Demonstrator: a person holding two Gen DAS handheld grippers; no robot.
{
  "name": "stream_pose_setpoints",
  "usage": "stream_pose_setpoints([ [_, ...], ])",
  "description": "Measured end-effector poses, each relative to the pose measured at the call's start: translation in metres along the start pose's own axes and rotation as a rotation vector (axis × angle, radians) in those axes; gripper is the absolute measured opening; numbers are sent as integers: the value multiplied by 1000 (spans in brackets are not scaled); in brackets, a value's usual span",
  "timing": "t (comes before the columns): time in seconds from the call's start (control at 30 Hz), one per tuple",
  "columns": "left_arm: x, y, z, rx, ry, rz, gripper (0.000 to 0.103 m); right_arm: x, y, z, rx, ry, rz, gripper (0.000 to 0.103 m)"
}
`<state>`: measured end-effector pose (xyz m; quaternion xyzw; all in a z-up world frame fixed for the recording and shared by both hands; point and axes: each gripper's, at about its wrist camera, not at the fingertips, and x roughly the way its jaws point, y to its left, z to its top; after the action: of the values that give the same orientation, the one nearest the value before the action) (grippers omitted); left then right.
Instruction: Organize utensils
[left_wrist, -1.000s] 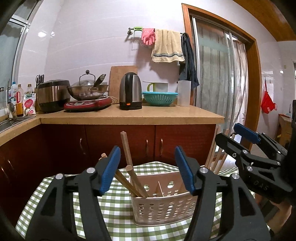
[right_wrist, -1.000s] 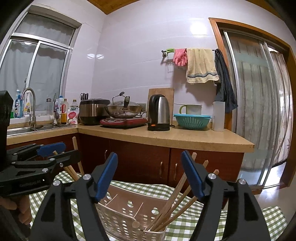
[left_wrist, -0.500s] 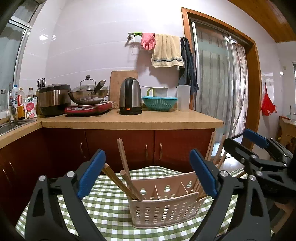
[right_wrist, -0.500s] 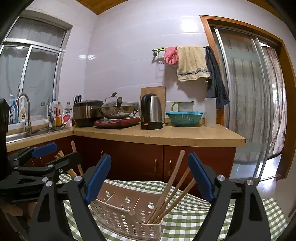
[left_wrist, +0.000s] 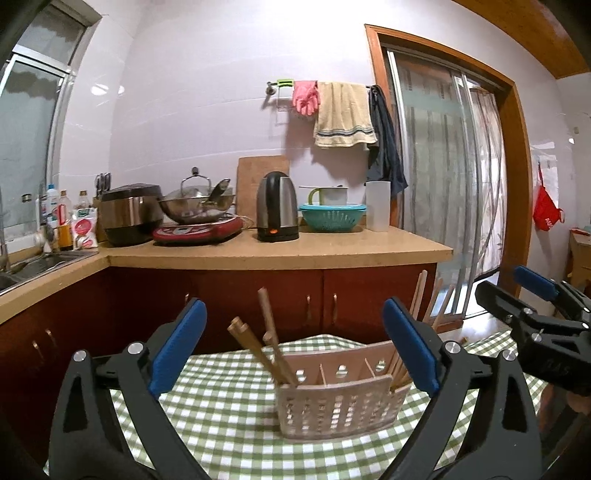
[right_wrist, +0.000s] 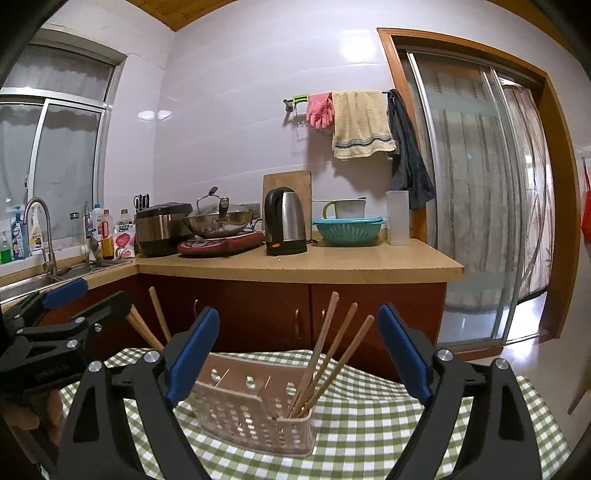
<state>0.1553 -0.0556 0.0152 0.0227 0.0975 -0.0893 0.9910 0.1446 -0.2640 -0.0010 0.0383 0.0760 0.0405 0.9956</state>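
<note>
Both grippers' blue-padded fingers (left_wrist: 177, 349) stood spread wide, nothing between them: the left gripper (left_wrist: 293, 349), its jaws opening, and the right gripper (right_wrist: 299, 356) faced the perforated caddy (left_wrist: 340, 410) on the checked tablecloth (right_wrist: 369, 417), wooden chopsticks (right_wrist: 325, 354) leaning in both end compartments (the middle ones looked bare).

left gripper (left_wrist: 291, 347): fingers opening, nothing gripped | right gripper (right_wrist: 297, 354): fingers wide apart, nothing gripped
</note>
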Motion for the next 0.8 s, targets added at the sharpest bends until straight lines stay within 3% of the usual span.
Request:
stream_pose_setpoints([
  [0.33, -61, 13, -19, -43, 24, 58, 95, -42, 7, -9, 12, 45, -10, 85],
  [0.8, -121, 17, -24, -46, -7, 108, 97, -88, 15, -12, 4, 31, -45, 85],
])
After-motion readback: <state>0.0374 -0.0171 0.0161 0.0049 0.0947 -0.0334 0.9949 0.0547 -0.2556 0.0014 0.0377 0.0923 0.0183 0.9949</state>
